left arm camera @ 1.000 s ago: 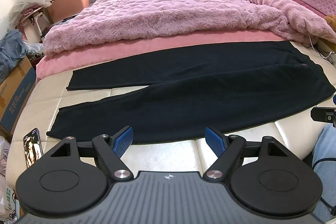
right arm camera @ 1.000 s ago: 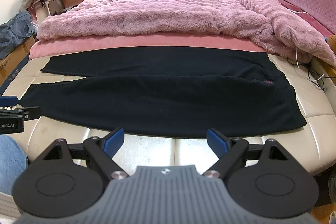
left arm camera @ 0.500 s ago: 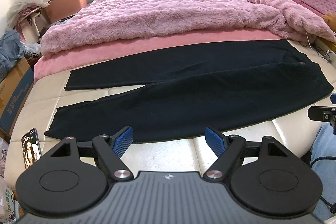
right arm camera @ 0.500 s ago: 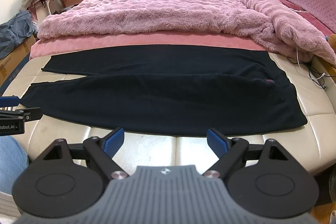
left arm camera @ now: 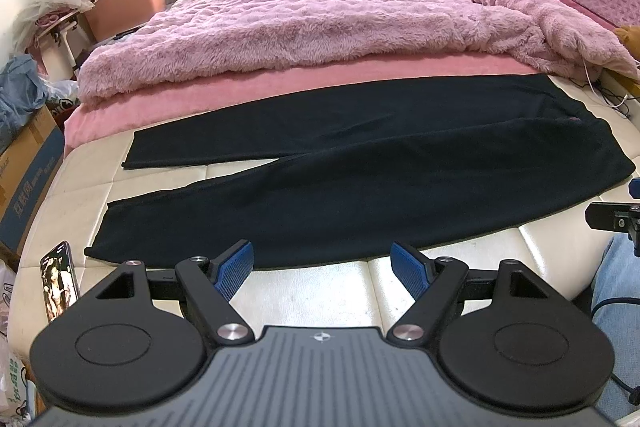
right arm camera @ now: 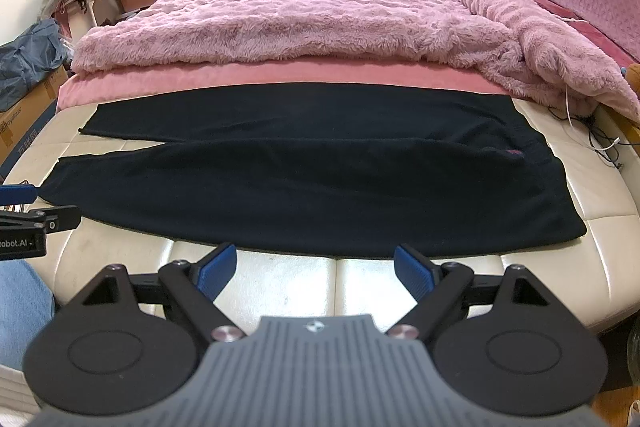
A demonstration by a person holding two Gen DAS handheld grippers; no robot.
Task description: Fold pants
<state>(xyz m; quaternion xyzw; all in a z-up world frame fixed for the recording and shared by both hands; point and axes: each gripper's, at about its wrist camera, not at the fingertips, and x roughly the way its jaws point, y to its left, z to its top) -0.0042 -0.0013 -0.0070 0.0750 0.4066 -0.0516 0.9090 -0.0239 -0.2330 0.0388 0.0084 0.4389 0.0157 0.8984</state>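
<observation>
Black pants (left arm camera: pixel 360 183) lie flat across the cream mattress (left arm camera: pixel 320 291), legs to the left and slightly apart, waist to the right; they also show in the right wrist view (right arm camera: pixel 320 187). My left gripper (left arm camera: pixel 322 267) is open and empty, just short of the near leg's lower edge. My right gripper (right arm camera: pixel 316 269) is open and empty, just short of the pants' near edge toward the waist. Each gripper's tip shows at the edge of the other's view: the right one (left arm camera: pixel 616 219), the left one (right arm camera: pixel 24 203).
A fluffy pink blanket (left arm camera: pixel 320 19) covers the bed behind the pants. A phone (left arm camera: pixel 58 281) lies at the mattress's left corner. Cables (right arm camera: pixel 596 143) lie at the right edge. Boxes and bags (left arm camera: pixel 24 131) stand left of the bed.
Both grippers have crept slightly forward toward the pants' near edge. The pants have not moved and both grippers stay open.
</observation>
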